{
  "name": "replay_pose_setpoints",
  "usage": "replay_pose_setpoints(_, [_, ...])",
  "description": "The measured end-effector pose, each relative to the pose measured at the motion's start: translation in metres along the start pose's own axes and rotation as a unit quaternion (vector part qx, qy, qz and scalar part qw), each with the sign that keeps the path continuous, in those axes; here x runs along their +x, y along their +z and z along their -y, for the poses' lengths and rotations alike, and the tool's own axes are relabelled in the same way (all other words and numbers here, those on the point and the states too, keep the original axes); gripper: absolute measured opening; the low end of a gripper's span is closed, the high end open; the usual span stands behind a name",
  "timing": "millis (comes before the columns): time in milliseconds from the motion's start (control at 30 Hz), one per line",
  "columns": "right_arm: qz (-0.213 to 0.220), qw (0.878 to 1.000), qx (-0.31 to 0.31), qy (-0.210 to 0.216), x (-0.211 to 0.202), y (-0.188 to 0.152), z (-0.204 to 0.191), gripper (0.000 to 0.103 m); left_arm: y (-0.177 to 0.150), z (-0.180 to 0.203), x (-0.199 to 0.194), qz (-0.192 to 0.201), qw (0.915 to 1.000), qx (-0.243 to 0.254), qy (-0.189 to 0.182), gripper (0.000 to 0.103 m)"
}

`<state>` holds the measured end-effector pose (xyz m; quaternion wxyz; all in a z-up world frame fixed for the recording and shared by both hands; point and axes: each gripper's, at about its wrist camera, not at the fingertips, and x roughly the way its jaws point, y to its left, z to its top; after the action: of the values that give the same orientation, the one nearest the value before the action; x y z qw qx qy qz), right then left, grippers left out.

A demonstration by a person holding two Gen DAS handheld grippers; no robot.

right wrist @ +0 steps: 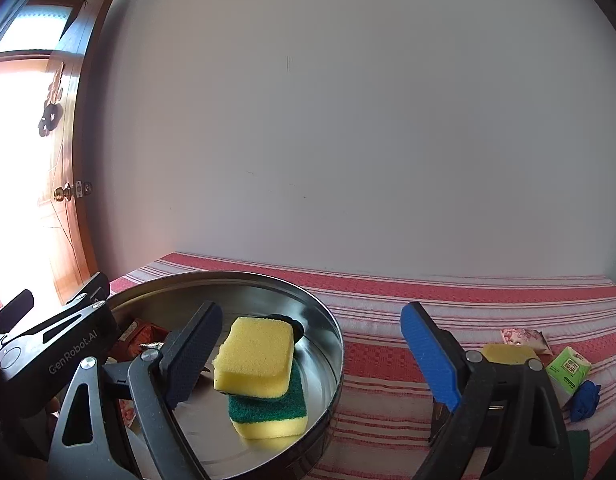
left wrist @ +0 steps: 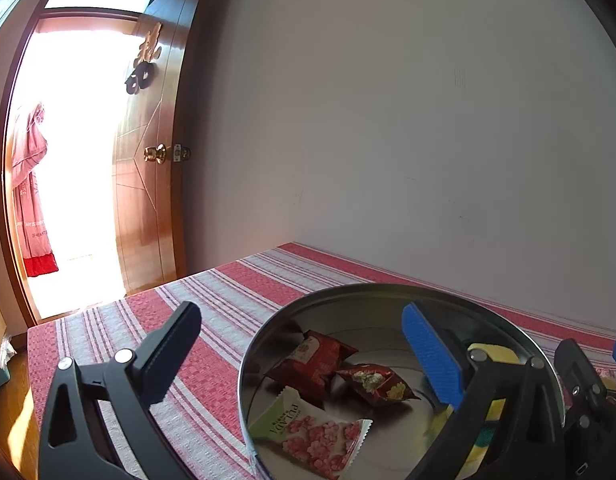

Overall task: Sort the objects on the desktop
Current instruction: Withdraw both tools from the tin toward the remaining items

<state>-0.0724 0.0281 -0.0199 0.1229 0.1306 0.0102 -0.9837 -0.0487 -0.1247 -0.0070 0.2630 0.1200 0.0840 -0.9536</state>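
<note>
A plain pale wall stands behind the worktop, which has a red and white striped cloth. A brown wooden door is open on the left. Bright light comes through the doorway.

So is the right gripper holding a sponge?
No, the right gripper stands open, and both sponges lie stacked in the metal tin, clear of its pads.

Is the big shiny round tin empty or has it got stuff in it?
Not empty. The tin holds two stacked sponges and snack packets.
</note>
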Motion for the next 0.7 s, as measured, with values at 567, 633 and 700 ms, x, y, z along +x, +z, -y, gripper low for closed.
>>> replay_pose_setpoints(567, [0.007, 0.999, 0.015, -0.038, -0.032, -0.006, 0.044, 0.093, -0.008, 0.018, -0.028, -0.004, 0.9989, 0.034, -0.031, 0.102])
replay_pose_setpoints(633, [0.009, 0.999, 0.016, -0.042, -0.033, -0.005, 0.044, 0.093, -0.009, 0.022, -0.032, -0.004, 0.9984, 0.042, -0.039, 0.102])
replay_pose_setpoints(700, [0.01, 0.999, 0.017, -0.046, -0.037, -0.006, 0.047, 0.093, -0.01, 0.026, -0.036, -0.005, 0.9975, 0.049, -0.051, 0.102])
